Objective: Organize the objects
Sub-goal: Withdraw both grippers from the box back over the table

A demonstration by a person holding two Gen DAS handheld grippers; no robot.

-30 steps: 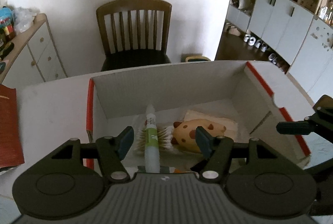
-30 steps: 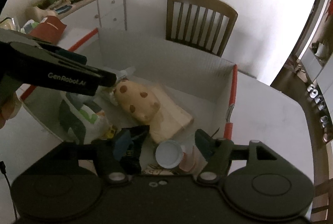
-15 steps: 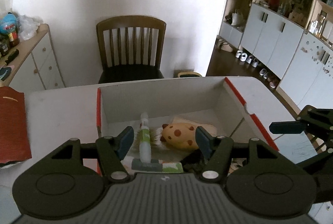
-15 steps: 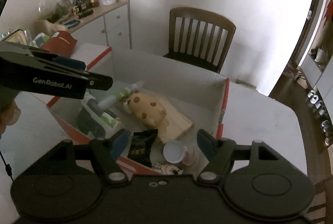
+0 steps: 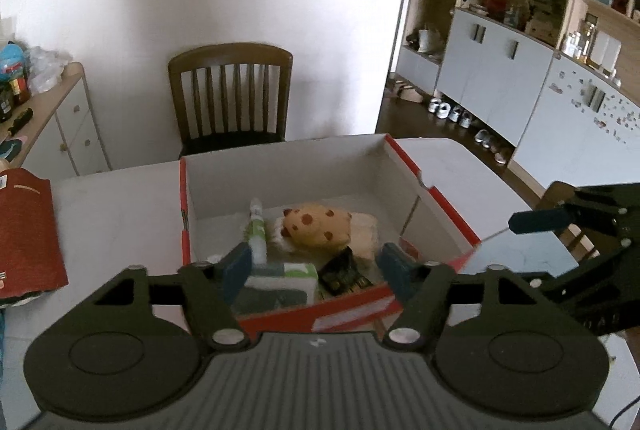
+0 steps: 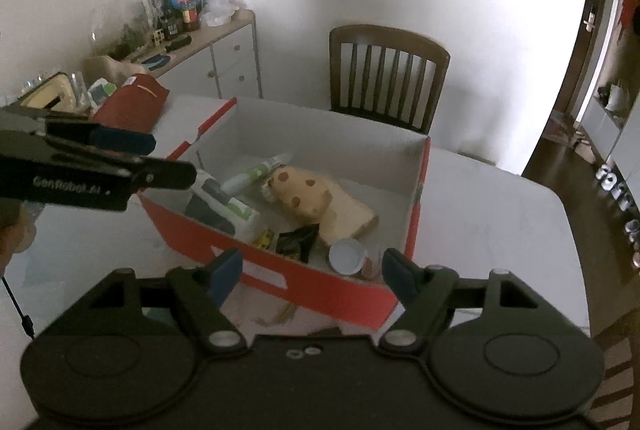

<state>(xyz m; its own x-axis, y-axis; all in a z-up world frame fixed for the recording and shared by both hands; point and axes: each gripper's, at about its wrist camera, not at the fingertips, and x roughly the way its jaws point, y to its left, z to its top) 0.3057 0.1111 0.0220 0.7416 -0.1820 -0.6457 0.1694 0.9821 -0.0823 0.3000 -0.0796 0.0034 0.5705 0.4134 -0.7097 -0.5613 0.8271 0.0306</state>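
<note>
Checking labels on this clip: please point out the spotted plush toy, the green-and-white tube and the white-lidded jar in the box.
spotted plush toy (image 6: 298, 190), right wrist view, on its spotted body.
green-and-white tube (image 6: 252, 175), right wrist view, mid-barrel.
white-lidded jar (image 6: 347, 256), right wrist view, on the lid.

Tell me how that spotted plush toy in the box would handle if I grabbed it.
The plush toy looks soft and rounded, so it would probably squash between the fingers rather than slip. It likely weighs little for its bulk. Lying flat in the box, it seems unlikely to roll.
</note>
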